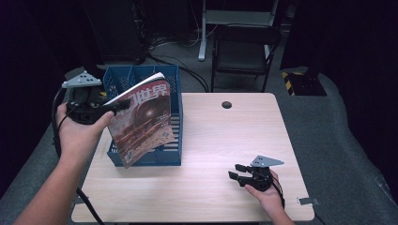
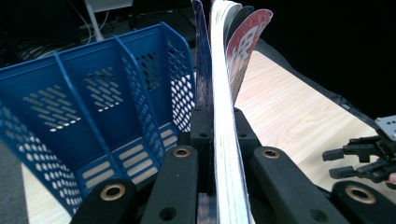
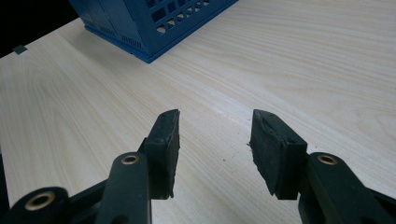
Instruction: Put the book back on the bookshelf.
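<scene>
Gripping one magazine (image 1: 143, 119), left gripper (image 1: 123, 106); one blue rack (image 1: 141, 77).

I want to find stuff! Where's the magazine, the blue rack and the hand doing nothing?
magazine (image 1: 143, 124): high view, front cover.
blue rack (image 2: 93, 116): left gripper view, a divider wall.
right gripper (image 1: 238, 171): high view, between its open fingers.

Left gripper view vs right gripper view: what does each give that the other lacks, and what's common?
Left gripper view alone: the left gripper shut on the magazine, page edges fanned above the jaws, and the inside of the blue file rack with its dividers. Right gripper view alone: the right gripper open, nothing between its pads, over bare wood. Shared: the blue file rack and the table.
</scene>
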Available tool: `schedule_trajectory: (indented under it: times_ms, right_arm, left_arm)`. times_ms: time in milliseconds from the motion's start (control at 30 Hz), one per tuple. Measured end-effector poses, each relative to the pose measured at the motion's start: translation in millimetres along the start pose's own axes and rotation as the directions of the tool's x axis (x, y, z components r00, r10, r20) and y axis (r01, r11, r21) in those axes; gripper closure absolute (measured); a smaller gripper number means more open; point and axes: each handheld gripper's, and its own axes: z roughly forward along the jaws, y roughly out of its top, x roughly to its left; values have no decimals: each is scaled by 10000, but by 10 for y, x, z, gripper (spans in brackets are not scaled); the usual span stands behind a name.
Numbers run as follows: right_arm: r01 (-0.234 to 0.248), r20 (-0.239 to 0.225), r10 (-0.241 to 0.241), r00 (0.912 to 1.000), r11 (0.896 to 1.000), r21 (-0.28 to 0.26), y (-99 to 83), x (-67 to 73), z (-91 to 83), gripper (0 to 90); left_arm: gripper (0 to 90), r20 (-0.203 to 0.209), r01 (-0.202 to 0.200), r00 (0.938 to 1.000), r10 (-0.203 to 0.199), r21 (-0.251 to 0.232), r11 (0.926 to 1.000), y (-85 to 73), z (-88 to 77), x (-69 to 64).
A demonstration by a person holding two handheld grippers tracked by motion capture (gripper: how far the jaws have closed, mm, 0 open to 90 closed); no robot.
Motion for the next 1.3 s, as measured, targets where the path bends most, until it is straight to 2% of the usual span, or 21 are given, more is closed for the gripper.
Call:
schedule_trajectory:
  times_ms: [433, 733, 1300]
  right_arm:
    - [3, 8, -3, 10000, 10000, -4, -1, 3, -1, 523]
    - [-44, 59, 44, 10000, 10000, -58, -3, 9, 7, 523]
    - [-23, 11, 23, 10000, 10000, 25, -2, 5, 5, 522]
  left_arm:
    - [839, -416, 407, 9983, -411, -120, 9991, -27, -67, 157]
    - [838, -688, 525, 9962, -529, -67, 9986, -61, -75, 237]
    - [839, -1122, 866, 9897, -884, -211, 9960, -96, -123, 396]
